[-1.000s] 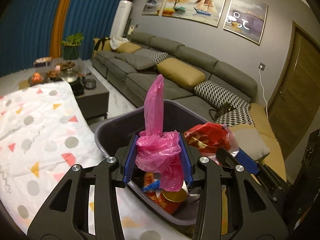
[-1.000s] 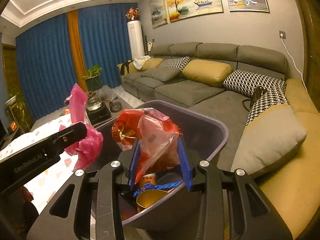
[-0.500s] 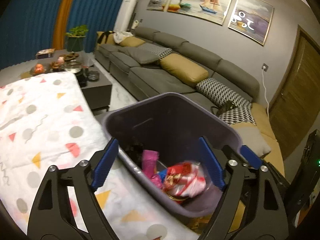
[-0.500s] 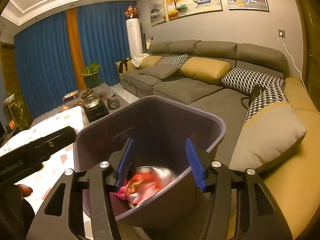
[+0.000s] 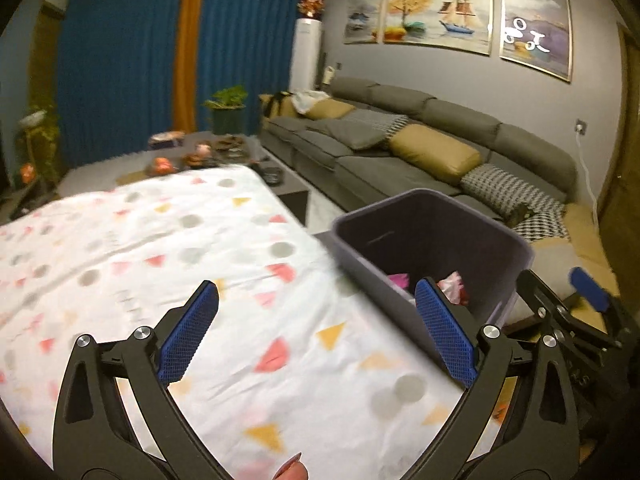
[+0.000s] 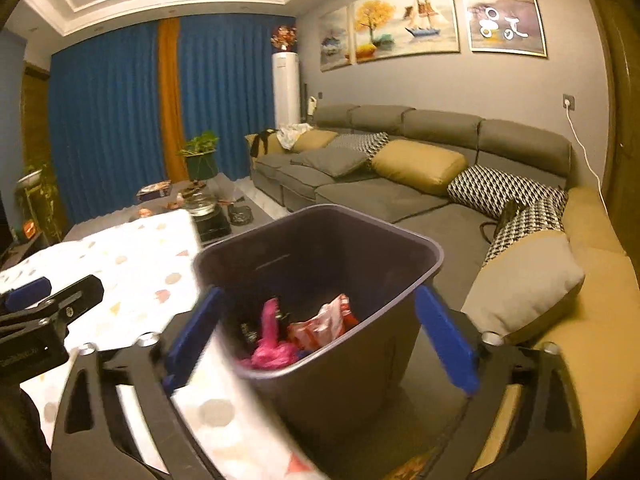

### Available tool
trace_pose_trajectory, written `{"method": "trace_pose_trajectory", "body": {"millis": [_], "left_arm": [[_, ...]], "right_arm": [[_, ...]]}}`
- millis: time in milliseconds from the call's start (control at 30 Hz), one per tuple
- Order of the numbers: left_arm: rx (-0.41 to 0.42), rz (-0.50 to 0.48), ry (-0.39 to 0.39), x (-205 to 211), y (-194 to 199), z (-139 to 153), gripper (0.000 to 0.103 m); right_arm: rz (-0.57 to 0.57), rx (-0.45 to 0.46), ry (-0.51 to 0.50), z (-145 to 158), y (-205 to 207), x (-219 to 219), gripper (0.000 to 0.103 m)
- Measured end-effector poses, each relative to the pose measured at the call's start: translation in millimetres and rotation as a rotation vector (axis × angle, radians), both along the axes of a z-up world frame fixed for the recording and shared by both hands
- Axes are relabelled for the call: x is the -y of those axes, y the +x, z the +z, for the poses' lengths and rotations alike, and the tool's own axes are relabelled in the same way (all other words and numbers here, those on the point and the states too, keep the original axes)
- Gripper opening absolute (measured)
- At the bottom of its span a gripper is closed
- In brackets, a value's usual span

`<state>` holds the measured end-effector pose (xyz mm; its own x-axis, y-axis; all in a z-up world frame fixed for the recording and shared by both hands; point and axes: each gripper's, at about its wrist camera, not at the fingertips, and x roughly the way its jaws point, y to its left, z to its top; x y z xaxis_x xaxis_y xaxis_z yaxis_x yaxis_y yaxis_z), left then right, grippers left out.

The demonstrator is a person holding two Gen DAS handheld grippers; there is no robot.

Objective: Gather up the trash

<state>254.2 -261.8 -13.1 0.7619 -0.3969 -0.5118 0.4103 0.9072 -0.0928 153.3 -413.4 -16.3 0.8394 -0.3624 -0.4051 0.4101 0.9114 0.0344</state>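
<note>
Both grippers empty and spread wide; trash lies in the bin.

The left gripper (image 5: 316, 332) stands wide apart over the patterned tablecloth (image 5: 132, 248), holding nothing; the right gripper (image 6: 320, 340) likewise gapes empty, its fingers straddling the dark plastic bin (image 6: 400, 240) (whether they touch it cannot be told). Inside lie a pink plastic bag (image 6: 268, 344) and a red-and-white wrapper (image 6: 328, 320). Risk: the bin sits at the table's edge, so a knock from either finger could tip it off and spill the load. Beyond: grey sectional sofa (image 6: 400, 184), blue curtains (image 6: 108, 120).
</note>
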Motion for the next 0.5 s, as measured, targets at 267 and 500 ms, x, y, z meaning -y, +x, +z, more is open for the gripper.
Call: {"method": "trace_pose_trajectory", "body": {"millis": [267, 500], "left_arm": [[0.043, 0.121, -0.011, -55.7, -48.1, 15.4, 0.097], [0.064, 0.201, -0.004, -94.3, -92.8, 18.6, 0.097]], "right_arm": [[0.051, 0.002, -0.023, 7.7, -33.8, -38.0, 0.097], [0.099, 0.003, -0.019, 10.4, -67.6, -79.4, 0.097]]}}
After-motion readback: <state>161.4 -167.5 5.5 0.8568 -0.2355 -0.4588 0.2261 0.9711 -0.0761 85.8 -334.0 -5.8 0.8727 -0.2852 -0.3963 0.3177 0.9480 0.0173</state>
